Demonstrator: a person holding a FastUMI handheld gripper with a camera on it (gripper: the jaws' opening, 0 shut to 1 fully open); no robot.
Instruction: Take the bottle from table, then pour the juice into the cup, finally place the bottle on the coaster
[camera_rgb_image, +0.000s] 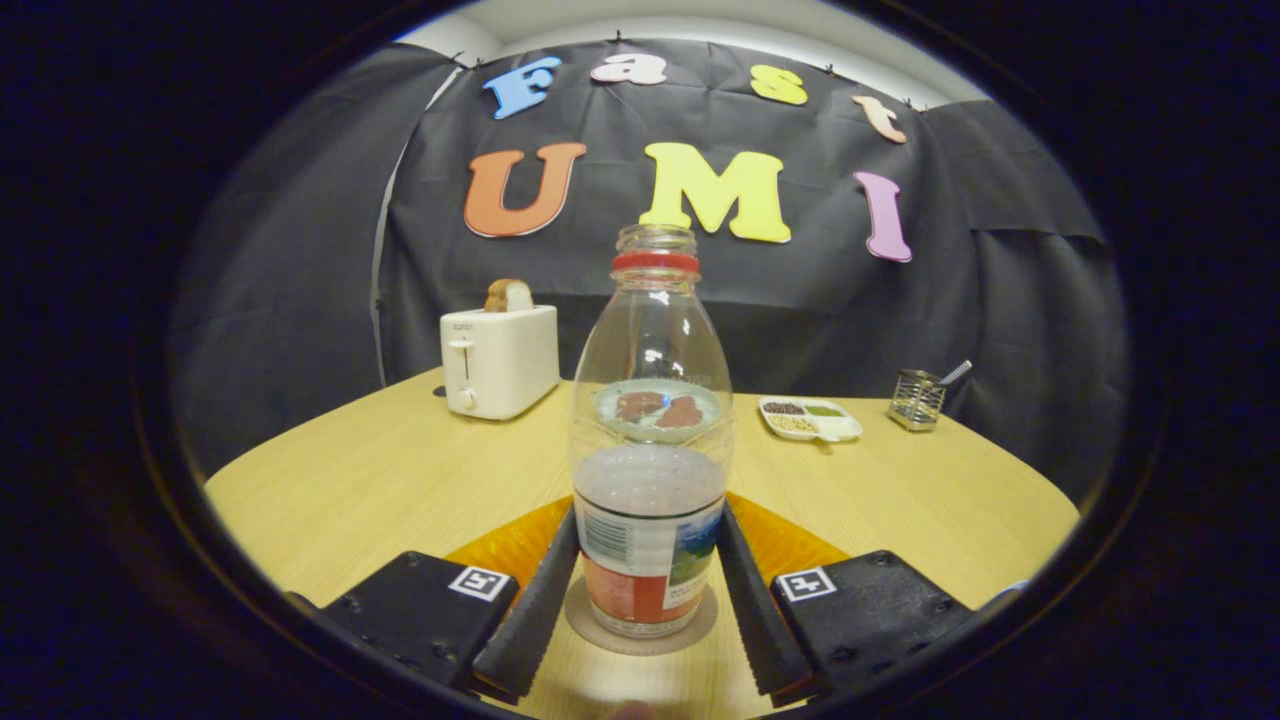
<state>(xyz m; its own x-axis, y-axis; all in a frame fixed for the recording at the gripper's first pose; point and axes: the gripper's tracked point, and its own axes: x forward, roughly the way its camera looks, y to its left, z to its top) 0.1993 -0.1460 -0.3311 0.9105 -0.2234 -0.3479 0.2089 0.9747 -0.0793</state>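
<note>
A smooth, rigid, part-full bottle (650, 470) stands on a round coaster (640, 625), flanked at its labelled lower body by the hand-held gripper (648, 590), whose contact cannot be judged.

Little here can be read. The bottle (649, 450), at the lower middle of the frame, wears a printed label with a barcode on its left side, but the print is too small to make out. The toaster (498, 360), left of centre, carries a faint word near its top edge, too blurred to read. Each gripper (648, 600) block at the bottom bears a square black-and-white marker, no letters.
</note>
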